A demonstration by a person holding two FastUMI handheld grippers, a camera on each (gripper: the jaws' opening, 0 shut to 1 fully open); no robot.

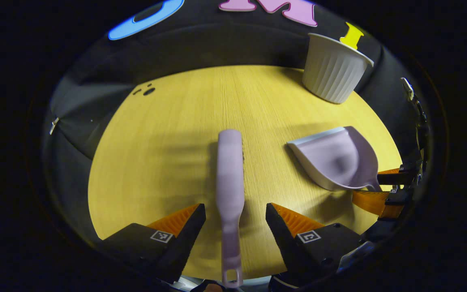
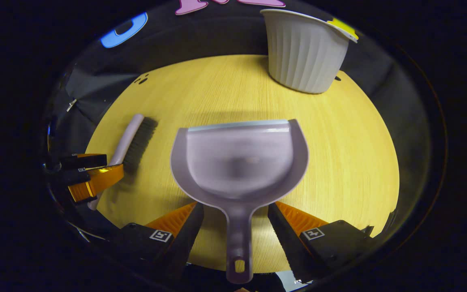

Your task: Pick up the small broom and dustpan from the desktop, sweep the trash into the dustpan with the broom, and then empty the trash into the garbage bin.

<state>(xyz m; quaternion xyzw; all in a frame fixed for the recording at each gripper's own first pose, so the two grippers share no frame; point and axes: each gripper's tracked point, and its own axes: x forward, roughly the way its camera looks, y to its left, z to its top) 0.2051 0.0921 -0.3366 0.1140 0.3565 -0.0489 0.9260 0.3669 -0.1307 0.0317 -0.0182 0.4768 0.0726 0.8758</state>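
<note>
- The left gripper [image 1: 235, 217], seen in the left gripper view, stands released over the round, yellow wood-grain desk [image 1: 168, 134], its fingers spread on either side of a handle without touching it.
- Between those fingers lies the small lilac plastic broom [image 1: 230, 178], its handle running from 6 o'clock toward the centre, hanging hole nearest the camera, dark bristles just showing along its right edge.
- At 3 o'clock in that view rests the lilac plastic dustpan [image 1: 335, 160], flat on the desk, with the right gripper [image 1: 383, 188] at its handle end.
- At 1 o'clock stands the white ribbed plastic garbage bin [image 1: 335, 67], upright near the desk's far edge, well apart from the broom.
- In the right gripper view, the right gripper [image 2: 235, 221] is likewise released, fingers flanking the dustpan [image 2: 239, 162] handle with a gap on each side.
- The dustpan's scoop fills the centre, its lip pointing to 12 o'clock toward the garbage bin [image 2: 304, 52].
- At 9 o'clock the broom [image 2: 130, 142] lies on the desk [image 2: 347, 154], bristles facing right, the left gripper [image 2: 89, 174] at its handle end.
</note>
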